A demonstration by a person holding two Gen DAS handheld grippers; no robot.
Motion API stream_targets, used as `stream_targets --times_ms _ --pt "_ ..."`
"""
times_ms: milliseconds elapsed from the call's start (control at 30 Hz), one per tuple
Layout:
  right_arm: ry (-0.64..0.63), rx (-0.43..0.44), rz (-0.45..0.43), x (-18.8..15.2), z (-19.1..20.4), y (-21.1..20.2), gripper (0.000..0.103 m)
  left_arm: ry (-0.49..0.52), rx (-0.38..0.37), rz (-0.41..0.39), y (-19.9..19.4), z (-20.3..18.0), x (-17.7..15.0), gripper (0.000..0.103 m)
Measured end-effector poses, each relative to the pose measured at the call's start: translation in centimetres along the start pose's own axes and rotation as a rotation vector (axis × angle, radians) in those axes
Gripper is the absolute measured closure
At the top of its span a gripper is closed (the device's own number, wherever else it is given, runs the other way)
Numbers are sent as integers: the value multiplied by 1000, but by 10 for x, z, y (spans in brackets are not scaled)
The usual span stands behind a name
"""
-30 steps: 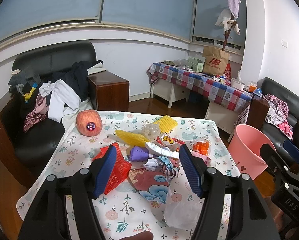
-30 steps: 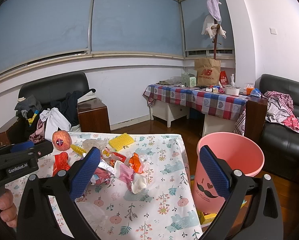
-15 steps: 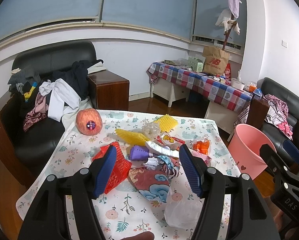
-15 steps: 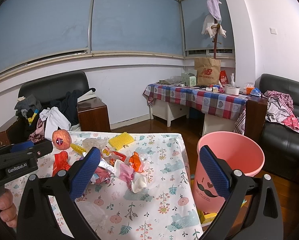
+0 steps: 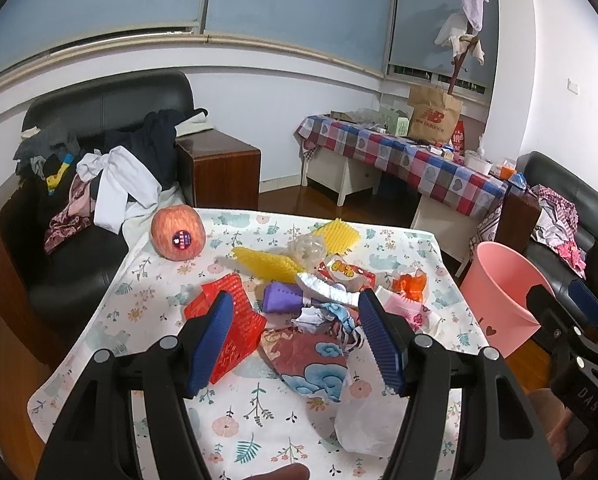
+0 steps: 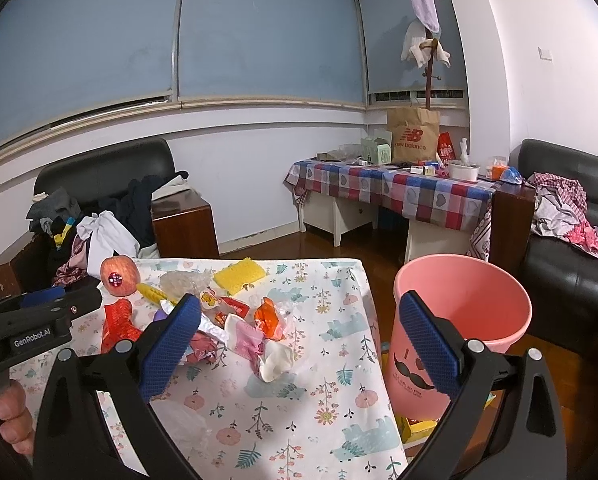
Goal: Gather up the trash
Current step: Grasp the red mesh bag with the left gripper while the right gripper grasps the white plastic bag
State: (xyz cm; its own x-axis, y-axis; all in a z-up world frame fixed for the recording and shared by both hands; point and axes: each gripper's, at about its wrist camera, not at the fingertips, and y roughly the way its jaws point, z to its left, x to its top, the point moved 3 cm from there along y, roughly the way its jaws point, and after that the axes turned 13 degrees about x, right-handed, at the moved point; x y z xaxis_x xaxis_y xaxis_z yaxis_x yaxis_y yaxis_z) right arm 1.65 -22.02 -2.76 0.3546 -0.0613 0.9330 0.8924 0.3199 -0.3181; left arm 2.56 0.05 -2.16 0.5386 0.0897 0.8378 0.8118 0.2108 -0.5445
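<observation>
A pile of trash lies on the floral tablecloth (image 5: 259,408): a red foam net (image 5: 235,332), a red and blue printed wrapper (image 5: 311,356), a purple wrapper (image 5: 281,298), yellow foam nets (image 5: 267,264), an orange wrapper (image 5: 409,282) and a clear bag (image 5: 363,420). My left gripper (image 5: 299,340) is open and empty above the near side of the pile. My right gripper (image 6: 299,344) is open and empty, with a crumpled white and pink wrapper (image 6: 259,344) between its fingers in view. A pink bin (image 6: 459,328) stands on the floor right of the table.
An apple (image 5: 178,232) with a sticker sits at the table's far left corner. A black sofa with clothes (image 5: 99,176) is behind on the left. A side table with a checked cloth (image 5: 399,160) and a black armchair (image 6: 571,232) stand at the back right.
</observation>
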Motion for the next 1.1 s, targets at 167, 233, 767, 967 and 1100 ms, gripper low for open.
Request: stream_targets --times_ms 167,233,767,967,1100 --pt "19 16 50 -3 -7 6 3 16 9 13 11 11 -2 39" --pt "33 34 87 -8 -11 9 3 14 15 26 15 15 -4 39" --pt "133 219 321 -45 -18 47 12 24 -24 206 54 57 -39 39" --pt "154 250 355 -50 -19 55 14 -31 -31 270 77 62 -33 39" --pt "175 263 366 -50 -20 58 14 -51 -39 280 92 57 -21 39"
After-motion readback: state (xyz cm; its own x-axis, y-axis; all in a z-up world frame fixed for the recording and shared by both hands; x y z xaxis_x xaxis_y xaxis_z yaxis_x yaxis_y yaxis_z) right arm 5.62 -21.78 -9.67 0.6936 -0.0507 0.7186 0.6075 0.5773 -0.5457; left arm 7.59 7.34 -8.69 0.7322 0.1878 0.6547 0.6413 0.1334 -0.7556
